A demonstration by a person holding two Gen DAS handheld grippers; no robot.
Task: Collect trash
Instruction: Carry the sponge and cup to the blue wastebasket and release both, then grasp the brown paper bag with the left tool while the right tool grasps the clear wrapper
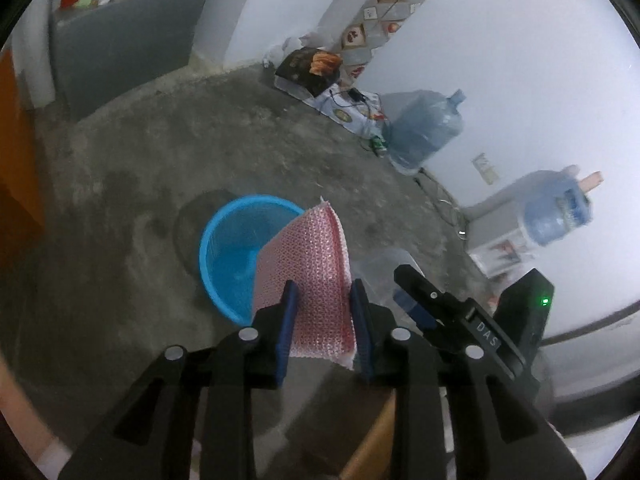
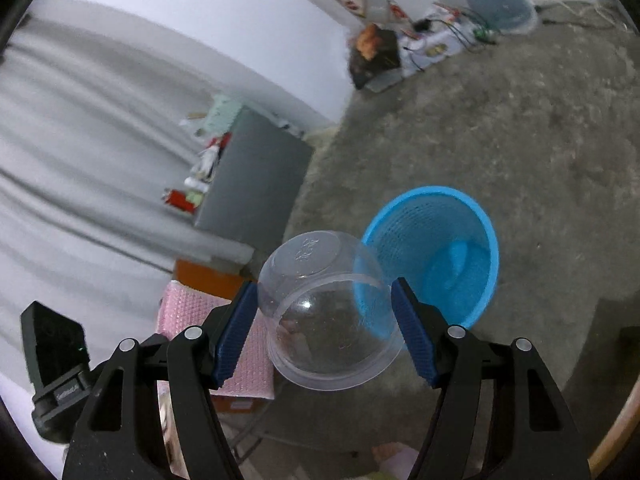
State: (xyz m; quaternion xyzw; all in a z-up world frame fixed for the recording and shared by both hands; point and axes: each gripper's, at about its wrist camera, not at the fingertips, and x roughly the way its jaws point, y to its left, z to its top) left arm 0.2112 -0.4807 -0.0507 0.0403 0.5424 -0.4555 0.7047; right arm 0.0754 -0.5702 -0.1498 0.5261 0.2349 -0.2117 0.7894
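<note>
A blue mesh waste basket [image 1: 205, 256] stands on the concrete floor, just below and ahead of both grippers. My left gripper [image 1: 324, 294] is shut on a sheet of pink bubble wrap [image 1: 308, 252], which stands up between the blue pads over the basket's near right rim. My right gripper [image 2: 324, 294] is shut on a clear plastic bowl [image 2: 316, 280], tipped on its side with its base facing away, left of the basket [image 2: 436, 216]. The bowl [image 1: 384, 268] and a right finger [image 1: 416, 292] show at the right in the left wrist view. The bubble wrap [image 2: 188, 308] shows at lower left in the right wrist view.
Two large water jugs [image 1: 424, 128] [image 1: 556, 212] stand along the white wall, with cables on the floor near them. Boxes and bags [image 1: 312, 68] lie in the far corner. A grey cabinet [image 1: 120, 44] with bottles on top is at the far left.
</note>
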